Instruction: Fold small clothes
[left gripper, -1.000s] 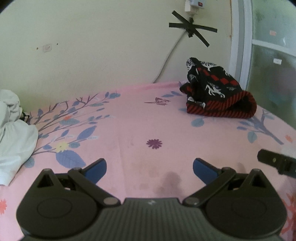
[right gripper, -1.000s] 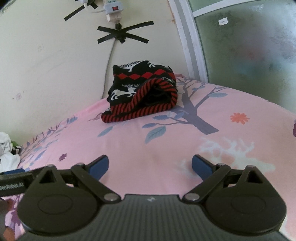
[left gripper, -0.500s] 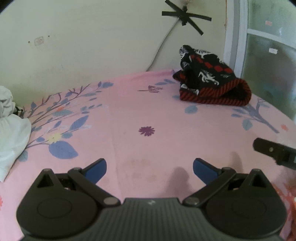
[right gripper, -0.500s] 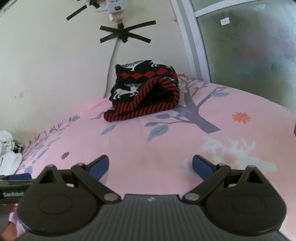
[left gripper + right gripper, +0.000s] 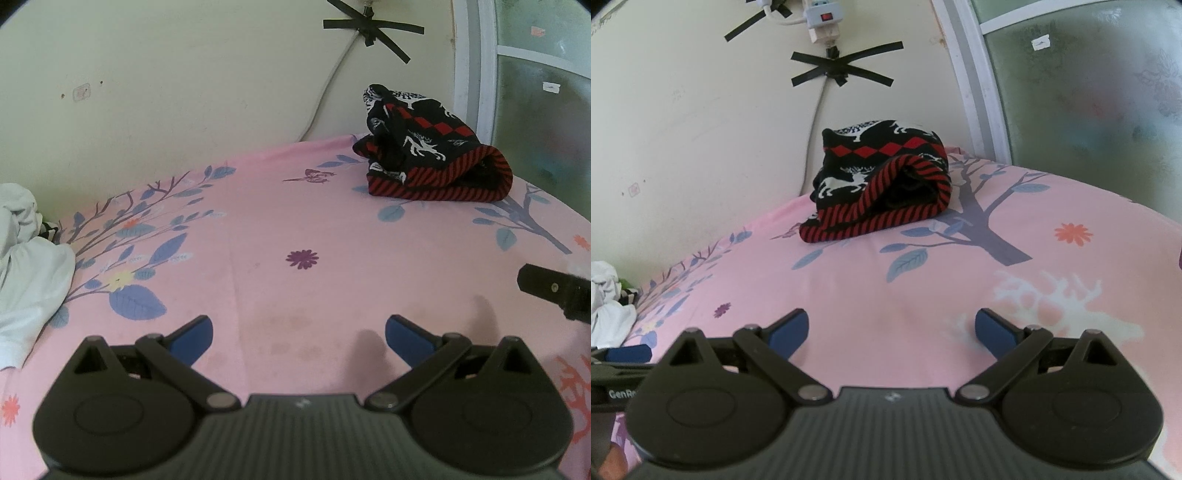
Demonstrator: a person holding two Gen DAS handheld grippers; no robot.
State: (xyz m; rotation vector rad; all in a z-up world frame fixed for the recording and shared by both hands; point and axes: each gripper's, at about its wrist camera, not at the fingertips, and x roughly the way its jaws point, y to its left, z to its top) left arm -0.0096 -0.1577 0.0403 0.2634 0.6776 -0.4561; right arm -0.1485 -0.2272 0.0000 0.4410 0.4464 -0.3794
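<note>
The black-and-red knit garment [image 5: 434, 147] lies folded at the bed's [image 5: 295, 229] far corner by the wall; the left hand-held gripper [image 5: 298, 336] and right hand-held gripper [image 5: 891, 332] hover spread apart, empty.

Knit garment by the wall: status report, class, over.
Left gripper and right gripper open, empty. Knit garment folded, untouched. White clothes heaped left. Path clear.

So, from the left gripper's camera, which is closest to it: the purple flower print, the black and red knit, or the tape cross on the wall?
1. Purple flower print, just ahead on the sheet.
2. Black and red knit, farther right near the wall.
3. Tape cross, up on the wall.
</note>
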